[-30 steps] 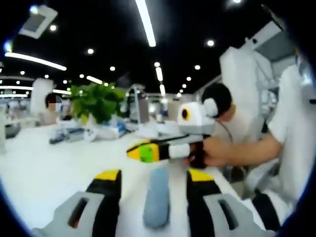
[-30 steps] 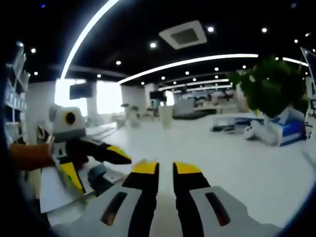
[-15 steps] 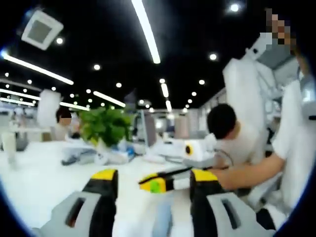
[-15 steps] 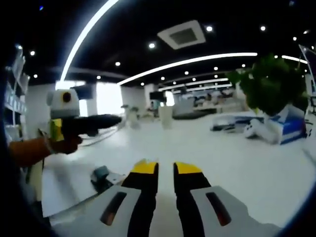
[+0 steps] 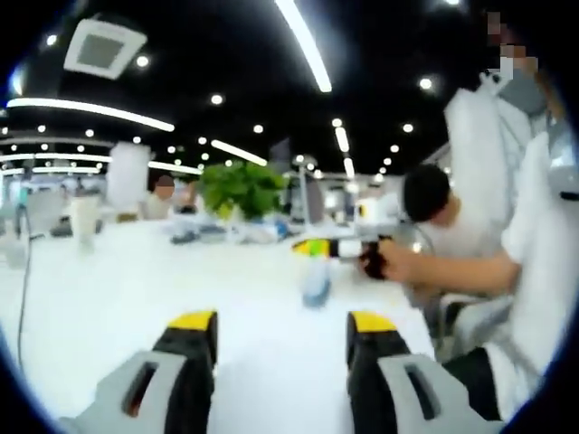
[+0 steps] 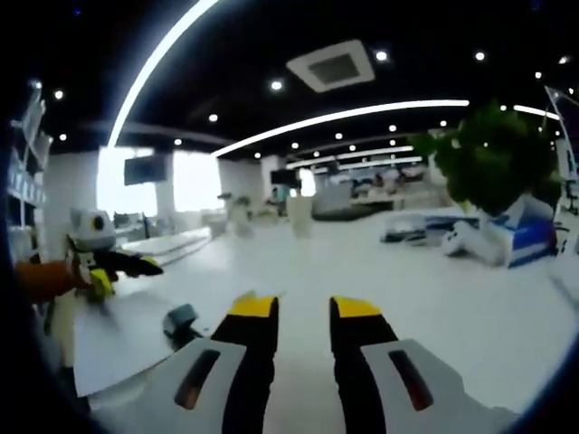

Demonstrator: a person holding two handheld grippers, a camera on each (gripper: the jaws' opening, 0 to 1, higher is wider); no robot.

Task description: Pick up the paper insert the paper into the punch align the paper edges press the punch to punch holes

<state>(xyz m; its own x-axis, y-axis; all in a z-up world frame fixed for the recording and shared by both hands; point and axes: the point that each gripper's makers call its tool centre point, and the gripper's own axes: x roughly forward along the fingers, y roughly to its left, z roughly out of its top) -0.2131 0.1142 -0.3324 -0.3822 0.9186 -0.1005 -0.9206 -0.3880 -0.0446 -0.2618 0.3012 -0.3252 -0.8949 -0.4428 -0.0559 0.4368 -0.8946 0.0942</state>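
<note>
Both tongs are pulling apart and away from the work. The left tongs (image 5: 280, 339) are standing released, jaws wide with nothing between them, above bare white tabletop (image 5: 109, 289); a second ago they were straddling the punch, which is now sitting well ahead of them (image 5: 316, 282), blurred and small. The right tongs (image 6: 303, 316) are also empty, and their gap is slightly wider than half a second ago. In the right gripper view the left tongs, seen from outside (image 6: 113, 267), are drawing back toward the person, where before they were hanging close over the punch (image 6: 181, 321). That punch is resting on the paper (image 6: 118, 348), which is lying flat at the near tabletop edge. Judging from this, neither tool is gripping the paper, so pick-up and insertion seem yet to be done, or a reset is under way; which, I cannot tell.
</note>
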